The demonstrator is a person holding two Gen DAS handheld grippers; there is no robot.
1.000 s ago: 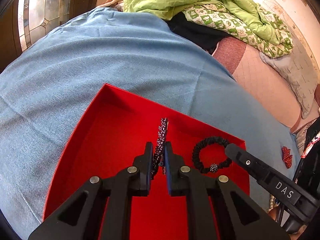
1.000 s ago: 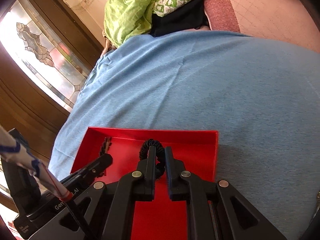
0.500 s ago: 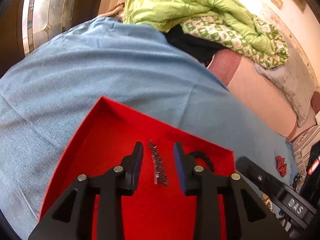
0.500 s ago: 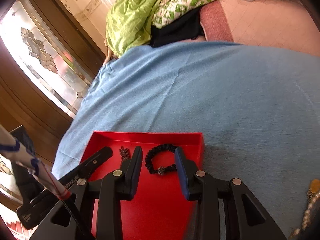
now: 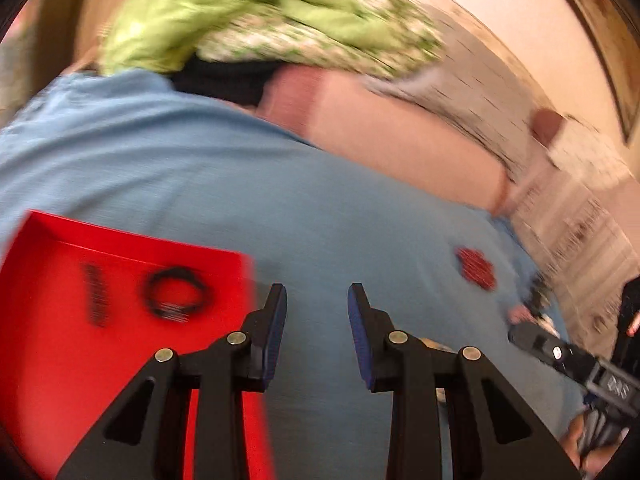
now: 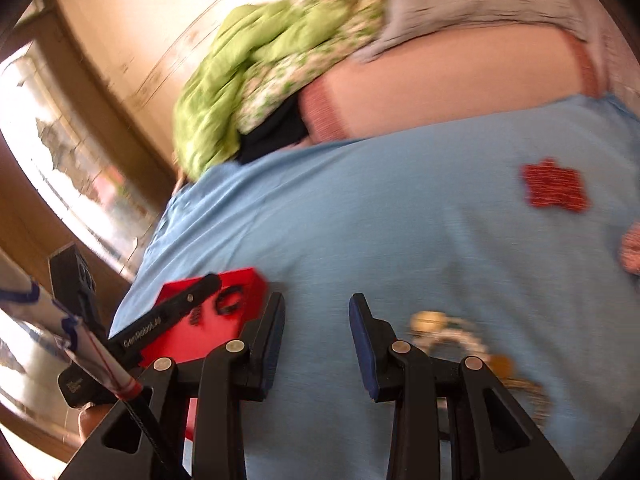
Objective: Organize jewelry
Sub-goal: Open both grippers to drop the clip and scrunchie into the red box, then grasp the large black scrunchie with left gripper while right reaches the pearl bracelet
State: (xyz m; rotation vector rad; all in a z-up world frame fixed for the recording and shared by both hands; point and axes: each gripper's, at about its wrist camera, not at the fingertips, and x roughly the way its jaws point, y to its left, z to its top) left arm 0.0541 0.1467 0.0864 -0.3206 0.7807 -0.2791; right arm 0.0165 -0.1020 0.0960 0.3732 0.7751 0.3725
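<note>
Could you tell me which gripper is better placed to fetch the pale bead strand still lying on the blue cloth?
Probably the right gripper: open and empty, the bead strand lies just beside its finger. The left gripper, also open, sits nearer the red tray.

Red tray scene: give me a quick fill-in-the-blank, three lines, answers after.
1. The black ring bracelet lies inside the ____ tray.
2. The tray rests on a ____ cloth.
3. The left gripper has ____ between its jaws.

Missing words: red; blue; nothing
</note>
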